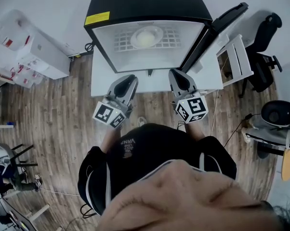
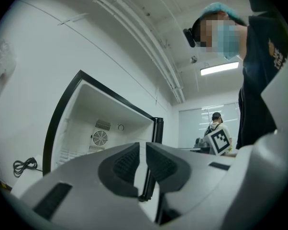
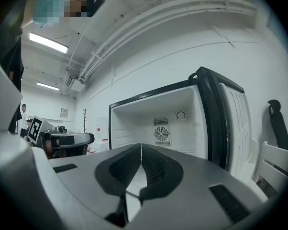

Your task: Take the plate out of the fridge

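A small black fridge (image 1: 140,13) stands open with its door (image 1: 217,30) swung out to the right. Inside it, a white plate (image 1: 146,36) lies on the wire shelf. My left gripper (image 1: 128,79) and right gripper (image 1: 177,74) are side by side just in front of the opening, both pointing at it and apart from the plate. The left gripper (image 2: 142,145) shows a narrow gap between its jaws, with nothing in it. The right gripper (image 3: 141,146) is shut and empty. Both gripper views show the fridge (image 2: 101,123) interior (image 3: 158,123) with its rear fan, but the plate is hidden.
The fridge sits on a white platform (image 1: 101,78) on the wooden floor. A white folding chair (image 1: 236,59) and a black office chair (image 1: 265,47) stand to the right, beside the door (image 3: 225,123). White boxes (image 1: 39,54) are at the left. A cable (image 2: 23,166) lies left of the fridge.
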